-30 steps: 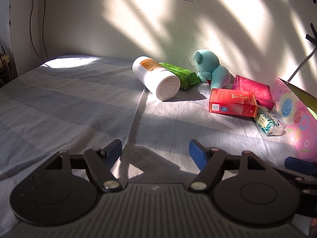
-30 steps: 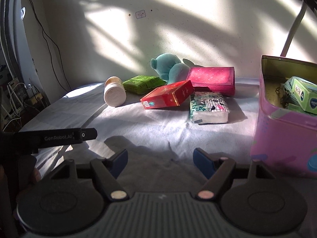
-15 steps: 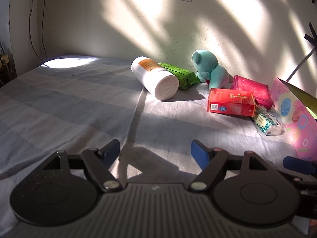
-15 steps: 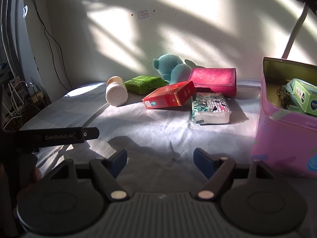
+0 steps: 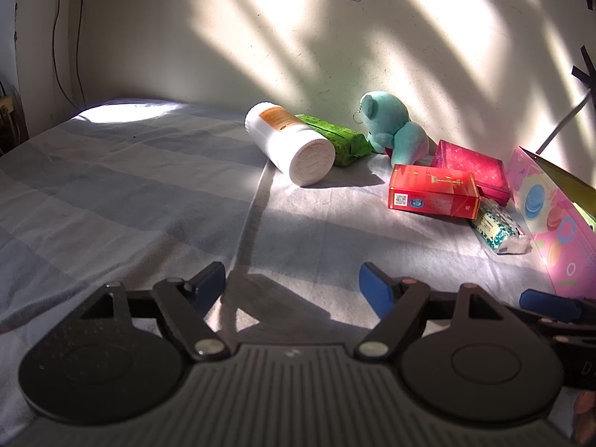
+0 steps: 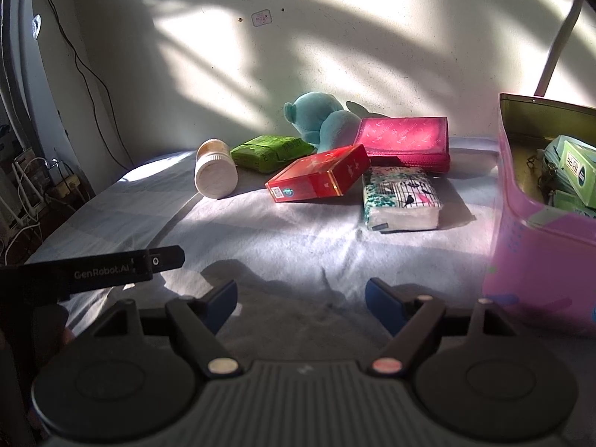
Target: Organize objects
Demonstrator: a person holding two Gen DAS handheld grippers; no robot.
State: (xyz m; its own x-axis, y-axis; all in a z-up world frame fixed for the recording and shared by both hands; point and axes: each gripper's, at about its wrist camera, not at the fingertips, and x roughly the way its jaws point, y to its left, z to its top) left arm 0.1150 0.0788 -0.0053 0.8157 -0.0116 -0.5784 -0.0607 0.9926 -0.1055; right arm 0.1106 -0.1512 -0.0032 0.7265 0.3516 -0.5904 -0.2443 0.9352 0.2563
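Bed (image 6: 260, 246), loose lot by wall: bottle (image 6: 214, 169), green pack (image 6: 270, 152), bear (image 6: 320, 119), red box (image 6: 320, 177), wallet (image 6: 406, 138), tissues (image 6: 400, 197). Pink tin (image 6: 540, 253) part-filled. Left gripper (image 5: 292, 283) wide, empty; right gripper (image 6: 301, 298) opening, empty. Step: choosing pickup. Next likely: reach tissues, nearest tin

Hard sunlight falls in slanting bands across the cream plaster wall (image 5: 260, 37), broken by dark diagonal shadows. The pale striped bedsheet (image 5: 111, 186) glares white in patches. Foregrounds sit in deep shade. Both fisheye views bend at the edges; focus stays fairly sharp.
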